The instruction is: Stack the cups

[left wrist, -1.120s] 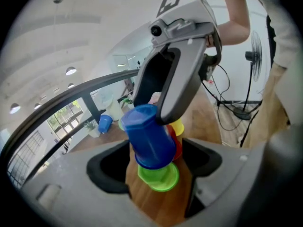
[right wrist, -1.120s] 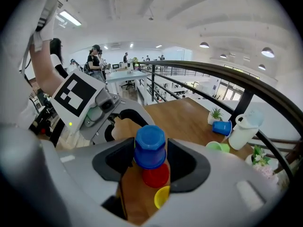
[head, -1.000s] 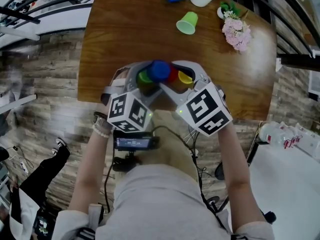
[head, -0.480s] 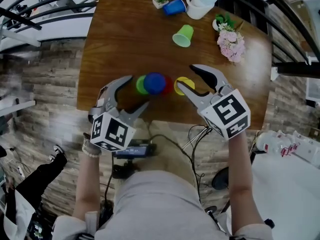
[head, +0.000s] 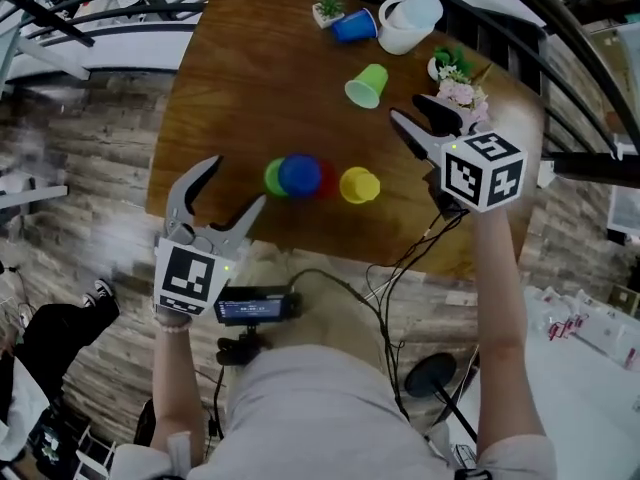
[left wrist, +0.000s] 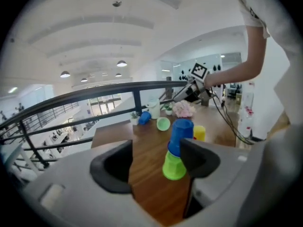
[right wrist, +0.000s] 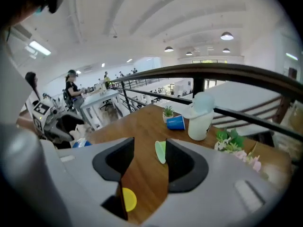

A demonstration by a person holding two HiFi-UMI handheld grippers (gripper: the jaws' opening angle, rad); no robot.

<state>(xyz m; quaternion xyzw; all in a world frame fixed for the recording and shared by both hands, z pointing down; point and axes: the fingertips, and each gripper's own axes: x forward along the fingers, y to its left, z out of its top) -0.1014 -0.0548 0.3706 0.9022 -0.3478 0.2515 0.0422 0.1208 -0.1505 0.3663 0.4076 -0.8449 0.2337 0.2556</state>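
Observation:
A blue cup (head: 299, 174) sits upside down on a green cup (head: 271, 177) near the table's front edge. A red cup (head: 326, 179) shows just behind them; how it joins them I cannot tell. A yellow cup (head: 358, 184) stands beside the stack. A light green cup (head: 367, 85) and another blue cup (head: 355, 26) lie on their sides farther back. My left gripper (head: 232, 186) hangs open left of the stack; its jaws have just been closing a little, with nothing between them. My right gripper (head: 408, 111) is open and empty, near the light green cup (right wrist: 160, 151).
A white jug (head: 408, 20) and a small potted plant (head: 327, 8) stand at the table's far edge. Pink flowers (head: 458, 88) sit close under the right gripper. A dark railing (right wrist: 213, 72) runs behind the round wooden table (head: 240, 88).
Both grippers have drawn away from the stack. The left one moved back and left off the table's front edge. The right one swung right and farther out, towards the flowers. The cups stayed put.

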